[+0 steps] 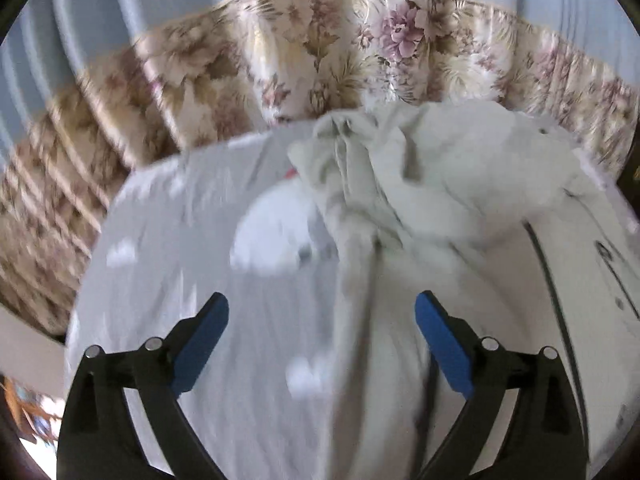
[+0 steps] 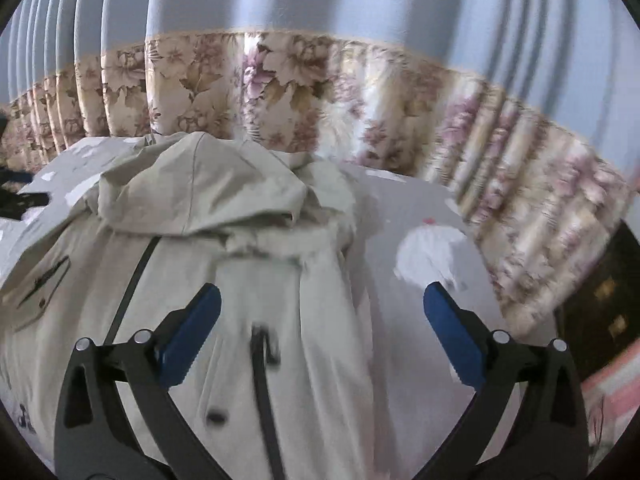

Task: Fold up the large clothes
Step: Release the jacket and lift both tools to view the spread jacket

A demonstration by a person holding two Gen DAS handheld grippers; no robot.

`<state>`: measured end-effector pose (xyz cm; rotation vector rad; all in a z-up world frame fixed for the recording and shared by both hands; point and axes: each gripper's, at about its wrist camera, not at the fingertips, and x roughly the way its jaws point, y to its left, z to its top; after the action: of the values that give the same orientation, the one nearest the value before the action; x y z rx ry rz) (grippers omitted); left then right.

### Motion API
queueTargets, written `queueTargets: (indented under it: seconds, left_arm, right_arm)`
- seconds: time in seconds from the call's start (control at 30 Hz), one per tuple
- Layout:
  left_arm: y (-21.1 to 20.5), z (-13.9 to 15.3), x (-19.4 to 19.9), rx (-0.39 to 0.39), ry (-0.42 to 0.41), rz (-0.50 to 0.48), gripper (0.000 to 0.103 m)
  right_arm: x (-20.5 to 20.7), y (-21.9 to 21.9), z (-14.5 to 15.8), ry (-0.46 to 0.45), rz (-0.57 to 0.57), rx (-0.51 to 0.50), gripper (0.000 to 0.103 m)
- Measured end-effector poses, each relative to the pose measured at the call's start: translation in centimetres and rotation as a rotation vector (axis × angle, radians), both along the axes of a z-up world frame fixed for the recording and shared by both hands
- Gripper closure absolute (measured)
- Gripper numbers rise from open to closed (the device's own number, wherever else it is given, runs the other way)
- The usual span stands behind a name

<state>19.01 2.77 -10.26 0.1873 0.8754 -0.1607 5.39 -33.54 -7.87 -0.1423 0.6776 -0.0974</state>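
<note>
A large pale beige hooded coat (image 2: 248, 280) with dark zips and a furry hood trim lies spread on a grey bed sheet (image 2: 400, 216). In the left wrist view the coat (image 1: 432, 200) fills the right half, its bunched hood at the far end. My left gripper (image 1: 322, 320) hangs open above the coat's left edge and the sheet, nothing between its blue pads. My right gripper (image 2: 322, 312) is open over the coat's front, just below the hood, and holds nothing. The other gripper (image 2: 20, 196) shows as a dark shape at the far left edge.
A floral curtain (image 1: 320, 52) with pale blue fabric above it hangs right behind the bed. The grey sheet (image 1: 168, 240) has white patches printed on it. A dark piece of furniture (image 2: 600, 300) stands at the right beyond the bed's edge.
</note>
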Motion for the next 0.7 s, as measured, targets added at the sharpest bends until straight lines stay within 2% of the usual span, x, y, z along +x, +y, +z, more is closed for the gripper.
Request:
queueTargets:
  seconds: [0.03, 0.13, 0.23, 0.33, 0.43, 0.5, 0.57, 0.63, 0.7]
  left_arm:
    - [0.5, -0.4, -1.8, -0.026, 0.004, 0.021, 0.008]
    - [1.4, -1.5, -5.1, -0.034, 0.0, 0.101, 0.007]
    - [2.2, -3.1, -8.4, -0.089, 0.019, 0.137, 0.007]
    - [2.4, -4.3, -10.4, -0.131, 0.047, 0.152, 0.007]
    - [2.7, -4.7, -12.5, -0.232, 0.045, 0.174, 0.007]
    - [2.9, -4.9, -13.6, -0.28, 0.048, 0.209, 0.007]
    - [2.9, -5.2, -13.8, -0.271, 0.079, 0.217, 0.007]
    - [2.3, -5.4, -14.3, -0.194, 0.067, 0.207, 0.007]
    - [1.8, -5.2, -15.3, -0.106, 0.017, 0.216, 0.007]
  right_arm:
    - [-1.8, 0.4, 0.0, -0.016, -0.015, -0.001, 0.003]
    - [-5.3, 1.0, -0.5, -0.006, -0.026, 0.048, 0.003]
    - [-7.8, 0.5, -2.4, 0.036, -0.074, 0.143, 0.003]
    - [-9.7, 0.3, -3.7, 0.037, -0.111, 0.183, 0.003]
    - [-11.4, 0.6, -3.8, -0.009, -0.175, 0.164, 0.003]
    - [-12.3, 0.6, -3.9, -0.017, -0.183, 0.189, 0.003]
    - [-13.2, 0.5, -4.2, -0.018, -0.196, 0.225, 0.003]
    - [-14.0, 0.5, -4.8, 0.002, -0.193, 0.226, 0.003]
    - [-14.4, 0.6, -5.3, 0.023, -0.226, 0.187, 0.003]
